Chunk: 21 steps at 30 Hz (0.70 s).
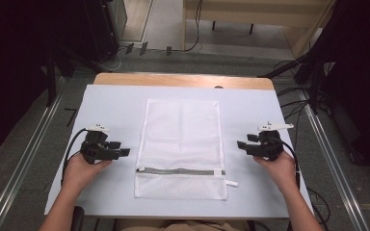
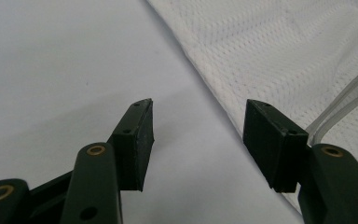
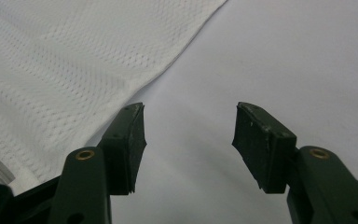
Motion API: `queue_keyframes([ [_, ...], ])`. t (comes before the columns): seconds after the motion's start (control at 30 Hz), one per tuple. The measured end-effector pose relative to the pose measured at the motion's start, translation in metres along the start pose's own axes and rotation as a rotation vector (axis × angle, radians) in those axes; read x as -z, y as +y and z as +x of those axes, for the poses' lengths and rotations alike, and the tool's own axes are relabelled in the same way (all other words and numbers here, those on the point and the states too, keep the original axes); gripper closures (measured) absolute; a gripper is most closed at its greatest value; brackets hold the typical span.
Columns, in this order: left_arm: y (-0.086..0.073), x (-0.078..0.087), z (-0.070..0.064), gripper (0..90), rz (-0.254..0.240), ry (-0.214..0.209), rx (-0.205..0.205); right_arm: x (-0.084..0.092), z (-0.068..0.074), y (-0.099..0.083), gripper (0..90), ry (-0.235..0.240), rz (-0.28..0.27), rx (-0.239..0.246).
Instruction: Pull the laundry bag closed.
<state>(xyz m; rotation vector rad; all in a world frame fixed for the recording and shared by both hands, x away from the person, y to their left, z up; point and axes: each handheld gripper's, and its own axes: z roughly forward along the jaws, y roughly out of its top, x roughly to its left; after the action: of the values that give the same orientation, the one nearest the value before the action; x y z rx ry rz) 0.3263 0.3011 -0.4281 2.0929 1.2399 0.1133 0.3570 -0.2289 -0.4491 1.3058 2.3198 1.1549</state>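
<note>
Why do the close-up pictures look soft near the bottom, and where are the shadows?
Left gripper view: the mesh bag is fairly sharp, the black fingers softer, casting a faint shadow on the cloth. Right gripper view: much the same. High view: even light on the table, dark room edges.

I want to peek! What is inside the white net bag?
The white mesh bag lies flat on the pale sheet, its grey zipper shut. No lump shows through, but the mesh hides whether something thin is inside.
</note>
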Motion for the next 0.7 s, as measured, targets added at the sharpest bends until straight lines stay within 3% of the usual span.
queue_keyframes([
  [0.33, -0.0001, 0.0004, 0.0006, 43.2, 0.0, 0.006, -0.002, 0.0013, 0.0007, 0.001, 44.6, -0.01, -0.012, 0.004],
  [0.7, 0.0013, 0.0014, -0.0006, 44.0, 0.022, -0.018, 0.034, 0.0018, 0.0036, 0.0008, 45.3, 0.0, 0.002, 0.001],
])
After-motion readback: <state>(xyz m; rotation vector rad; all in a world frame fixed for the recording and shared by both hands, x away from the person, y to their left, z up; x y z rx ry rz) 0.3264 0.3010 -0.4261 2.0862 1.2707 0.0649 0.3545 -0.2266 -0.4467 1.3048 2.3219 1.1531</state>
